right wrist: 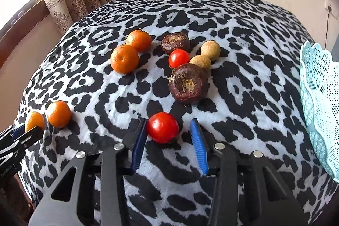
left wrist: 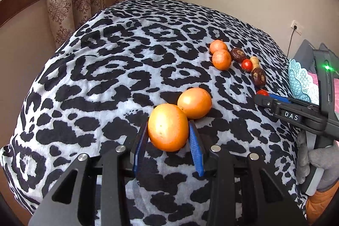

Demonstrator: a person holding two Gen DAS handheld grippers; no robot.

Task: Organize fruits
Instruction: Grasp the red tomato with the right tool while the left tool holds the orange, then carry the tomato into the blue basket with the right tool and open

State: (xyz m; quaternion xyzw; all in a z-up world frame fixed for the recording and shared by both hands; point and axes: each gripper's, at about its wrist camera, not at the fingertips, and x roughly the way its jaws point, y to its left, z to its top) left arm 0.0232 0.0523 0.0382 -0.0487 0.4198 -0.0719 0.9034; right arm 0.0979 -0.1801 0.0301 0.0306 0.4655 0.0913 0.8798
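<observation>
Fruit lies scattered over a plush black-and-white leopard-print blanket (right wrist: 243,88), and two pieces are being dealt with at once. The left gripper (left wrist: 168,130) has its blue pads pressed on both sides of a smooth orange citrus (left wrist: 168,127), with a second orange (left wrist: 194,102) touching it just behind. The right gripper (right wrist: 168,137) straddles a glossy red cherry tomato (right wrist: 162,127); the left blue pad (right wrist: 138,141) touches it, while the other pad stands clear with a gap, so I would not call it gripped yet.

That tomato looks light, thin-skinned and slick, likely to squirt out or split under a hard squeeze. I'd take it across its widest middle, gently. The orange should be firmer and heavier, its peel giving better purchase.

Beyond sit two small mandarins (right wrist: 125,58), another red tomato (right wrist: 179,58), two dark wrinkled maroon fruits (right wrist: 188,83) and two tan round ones (right wrist: 210,50). A pale blue lattice plastic basket (right wrist: 322,99) waits at the right edge, probably where things go.
</observation>
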